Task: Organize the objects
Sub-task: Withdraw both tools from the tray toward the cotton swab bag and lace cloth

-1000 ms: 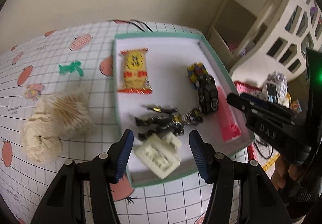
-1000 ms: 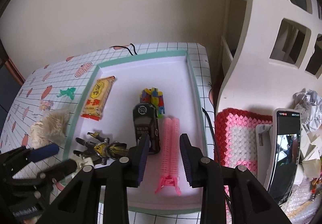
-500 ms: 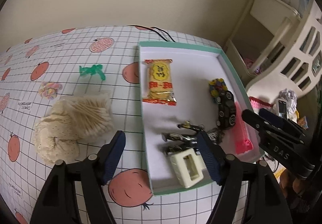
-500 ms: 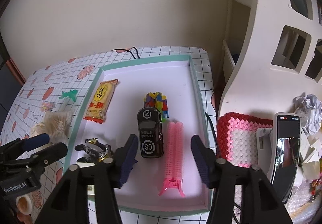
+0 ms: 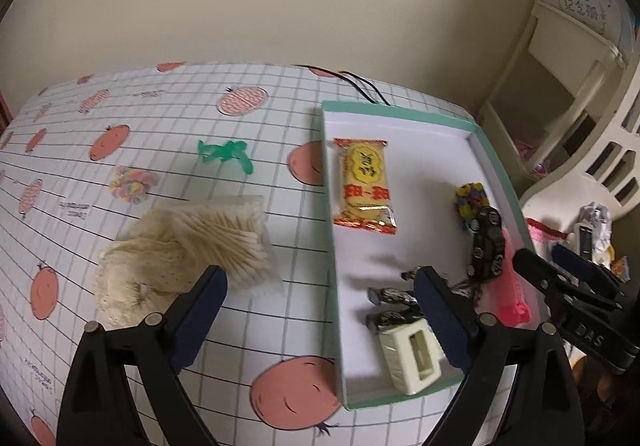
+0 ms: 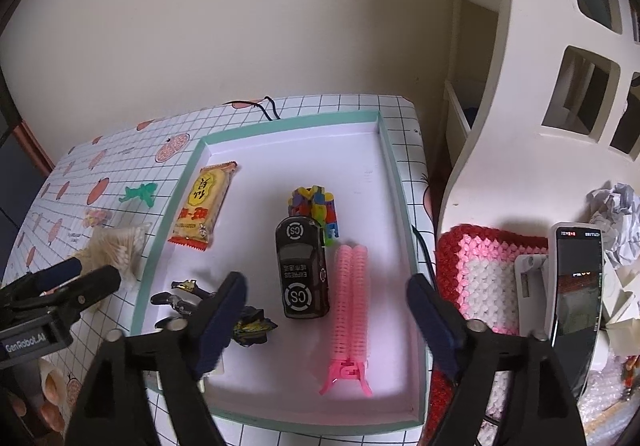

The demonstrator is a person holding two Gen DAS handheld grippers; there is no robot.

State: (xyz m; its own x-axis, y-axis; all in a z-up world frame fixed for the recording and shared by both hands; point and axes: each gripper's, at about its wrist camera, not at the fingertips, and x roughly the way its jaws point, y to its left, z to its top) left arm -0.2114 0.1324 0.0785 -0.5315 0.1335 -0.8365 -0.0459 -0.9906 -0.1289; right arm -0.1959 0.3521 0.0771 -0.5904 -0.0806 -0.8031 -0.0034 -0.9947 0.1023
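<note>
1. Both tongs, left (image 5: 320, 310) and right (image 6: 326, 310), gape wide, holding nothing.
2. Under the right tongs, in the tray (image 6: 390, 165), the pink hair roller (image 6: 352, 298) and black toy car (image 6: 302, 268) lie side by side, running from near rim to far.
3. Left of the tray on the worktop (image 5: 180, 117), a cotton swab bag (image 5: 224, 234) rests against a cream cloth (image 5: 128, 278).

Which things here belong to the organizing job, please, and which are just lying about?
Job: tray, snack pack, toy car, pink clip, cotton swabs, green figure.
Lying about: phone, crochet mat, crumpled paper.
</note>
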